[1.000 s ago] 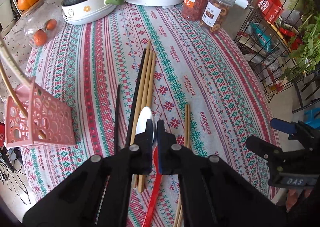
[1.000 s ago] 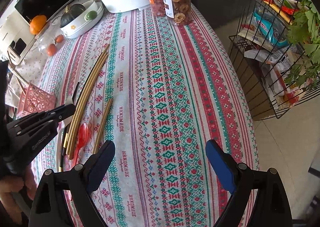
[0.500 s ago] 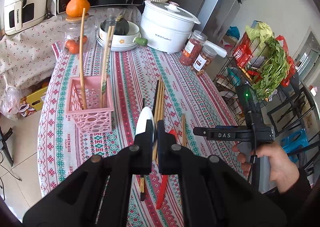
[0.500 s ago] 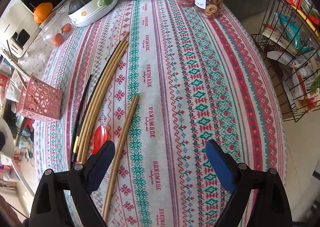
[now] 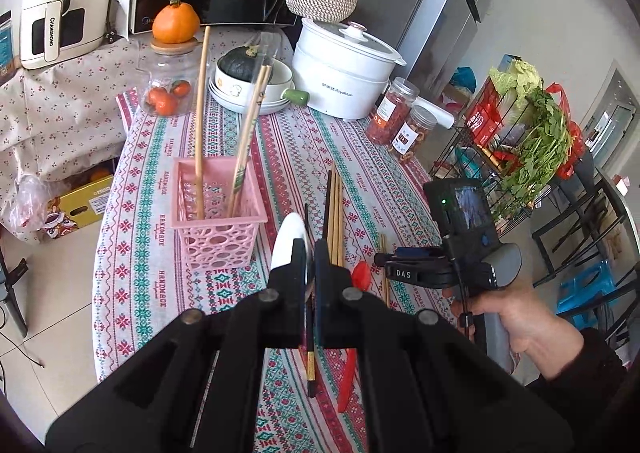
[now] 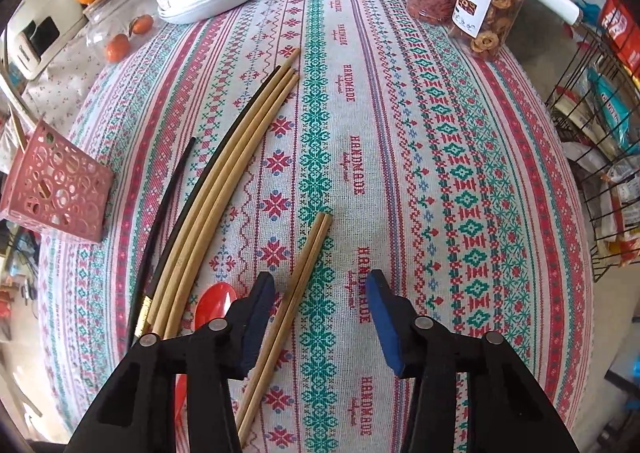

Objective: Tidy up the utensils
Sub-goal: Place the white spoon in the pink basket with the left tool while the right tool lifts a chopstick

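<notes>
Claws first: the left claw [image 5: 307, 265] is clamped on a white spoon [image 5: 289, 239] just short of the pink basket [image 5: 218, 213], while the right claw [image 6: 320, 317] gapes wide over a pair of bamboo chopsticks [image 6: 298, 289] on the counter [image 6: 440, 173]. Three chopsticks [image 5: 240, 141] stand tilted inside that basket; behind it, a glass jar [image 5: 168, 85] holds small oranges.

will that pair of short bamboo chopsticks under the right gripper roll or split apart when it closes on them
The pair of short bamboo chopsticks looks thin and round, so it may roll on the woven patterned tablecloth. They lie loose side by side, so one could slip free. The right gripper is open around them; they look stiff and light.
</notes>
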Available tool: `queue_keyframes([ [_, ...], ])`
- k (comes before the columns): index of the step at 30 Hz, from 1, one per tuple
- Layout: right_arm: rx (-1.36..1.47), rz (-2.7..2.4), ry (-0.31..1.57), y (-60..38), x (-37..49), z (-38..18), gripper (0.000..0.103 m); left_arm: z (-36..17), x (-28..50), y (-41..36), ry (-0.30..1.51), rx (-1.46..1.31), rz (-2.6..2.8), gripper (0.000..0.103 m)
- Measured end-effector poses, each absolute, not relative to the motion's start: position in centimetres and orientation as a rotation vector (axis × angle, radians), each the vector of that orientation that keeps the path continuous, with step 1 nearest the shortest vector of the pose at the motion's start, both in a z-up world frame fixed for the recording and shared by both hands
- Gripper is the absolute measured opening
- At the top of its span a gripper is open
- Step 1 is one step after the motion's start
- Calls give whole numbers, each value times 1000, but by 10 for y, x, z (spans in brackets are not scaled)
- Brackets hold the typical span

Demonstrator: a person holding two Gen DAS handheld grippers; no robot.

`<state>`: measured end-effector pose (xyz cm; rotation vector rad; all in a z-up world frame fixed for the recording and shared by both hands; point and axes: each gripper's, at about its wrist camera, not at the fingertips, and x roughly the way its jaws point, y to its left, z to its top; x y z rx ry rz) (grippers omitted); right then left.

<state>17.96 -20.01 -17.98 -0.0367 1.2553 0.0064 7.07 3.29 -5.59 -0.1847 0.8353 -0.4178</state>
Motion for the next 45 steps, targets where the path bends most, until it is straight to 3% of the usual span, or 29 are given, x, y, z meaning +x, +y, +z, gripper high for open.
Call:
queue_keyframes([
  [2, -32, 27, 1245, -197, 180, -180, 16, -52, 70, 37, 806, -193, -423, 4],
  [6, 35, 36, 1229, -202, 179, -180, 8, -43, 66, 45, 736, -214, -426, 4],
  [17, 210, 128, 933, -220, 147, -87, 8, 3, 67, 65, 356, -273, -386, 4],
  [25, 206, 178, 784, -213, 134, -46, 7, 13, 106, 57, 230, -329, -369, 4],
  [45, 197, 221, 723, -204, 125, -32, 6, -49, 151, 60, 353, -344, -280, 5],
])
